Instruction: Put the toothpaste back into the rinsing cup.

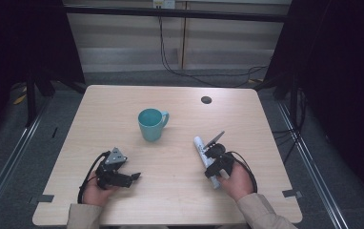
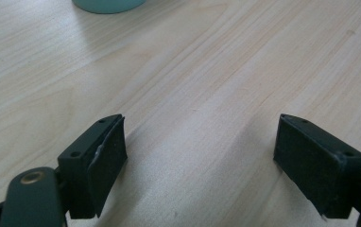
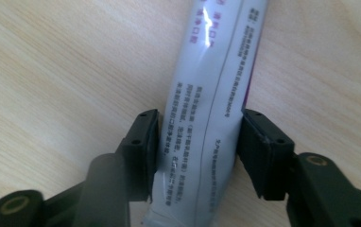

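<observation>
Fingers (image 3: 145, 146) of my right gripper (image 3: 197, 151) pinch the white tube (image 3: 216, 94); squeeze evenly, lift level; left gripper (image 2: 200, 151) idles open

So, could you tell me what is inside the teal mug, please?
The teal mug stands upright on the table; its inside looks plain teal, with nothing showing. The bottom is hidden by the near wall.

A teal mug (image 1: 151, 124) stands mid-table (image 1: 123, 95), near a dark round hole (image 1: 206, 99).

Left gripper (image 2: 200, 142) jaws wide; right gripper (image 3: 197, 151) jaws clamped.
</observation>
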Tool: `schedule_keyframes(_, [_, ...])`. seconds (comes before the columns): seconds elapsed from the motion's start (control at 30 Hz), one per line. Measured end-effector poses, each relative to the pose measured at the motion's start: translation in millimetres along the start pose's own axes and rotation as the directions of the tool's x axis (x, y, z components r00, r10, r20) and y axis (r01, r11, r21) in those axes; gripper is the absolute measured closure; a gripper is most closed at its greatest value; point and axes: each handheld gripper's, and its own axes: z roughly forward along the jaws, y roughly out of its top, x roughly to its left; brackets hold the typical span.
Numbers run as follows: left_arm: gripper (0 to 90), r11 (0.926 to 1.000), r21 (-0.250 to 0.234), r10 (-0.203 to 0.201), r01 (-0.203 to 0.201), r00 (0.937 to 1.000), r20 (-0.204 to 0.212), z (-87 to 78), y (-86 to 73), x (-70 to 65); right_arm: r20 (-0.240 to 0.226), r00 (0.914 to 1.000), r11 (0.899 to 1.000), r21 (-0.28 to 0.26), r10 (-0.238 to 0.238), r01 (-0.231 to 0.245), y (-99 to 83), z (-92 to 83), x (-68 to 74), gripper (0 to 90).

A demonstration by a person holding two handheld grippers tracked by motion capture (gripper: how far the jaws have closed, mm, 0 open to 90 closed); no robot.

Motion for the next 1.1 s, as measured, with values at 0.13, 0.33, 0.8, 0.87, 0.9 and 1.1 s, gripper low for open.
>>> schedule_keyframes(0.13, [17.3, 1.0, 0.001, 0.002, -0.002, 1.0, 0.0, 0.0, 0.0, 0.1, 0.0, 0.9992, 0.999, 0.015, -0.04, 0.04, -0.4, -1.1, -1.5, 56.9])
schedule_keyframes(0.33, [15.5, 1.0, 0.003, 0.001, -0.001, 1.0, 0.006, 0.5, 0.1, -0.6, 0.011, 0.9969, 0.997, 0.001, -0.079, 0.079, -1.0, -8.0, -2.2, 77.4])
schedule_keyframes(0.8, [1.5, 0.9989, 0.041, 0.02, -0.022, 0.9994, 0.027, 5.6, 3.5, -1.8, -0.032, 0.9911, 0.989, -0.072, -0.129, 0.126, -11.0, -17.8, -15.1, 78.8])
schedule_keyframes(0.87, [0.1, 0.9989, 0.042, 0.023, -0.024, 0.9994, 0.026, 6.8, 4.2, -1.7, -0.036, 0.9892, 0.987, -0.079, -0.142, 0.139, -12.7, -22.3, -16.1, 78.8])
schedule_keyframes(0.9, [0.0, 0.9988, 0.042, 0.024, -0.025, 0.9994, 0.025, 6.8, 4.3, -1.5, -0.04, 0.9896, 0.988, -0.075, -0.138, 0.135, -13.5, -24.4, -15.9, 78.9])
schedule_keyframes(1.1, [12.4, 0.9966, 0.07, 0.041, -0.044, 0.998, 0.048, 3.6, 11.3, -2.6, -0.037, 0.9779, 0.975, -0.089, -0.206, 0.202, -18.3, -34.1, -15.0, 78.7])
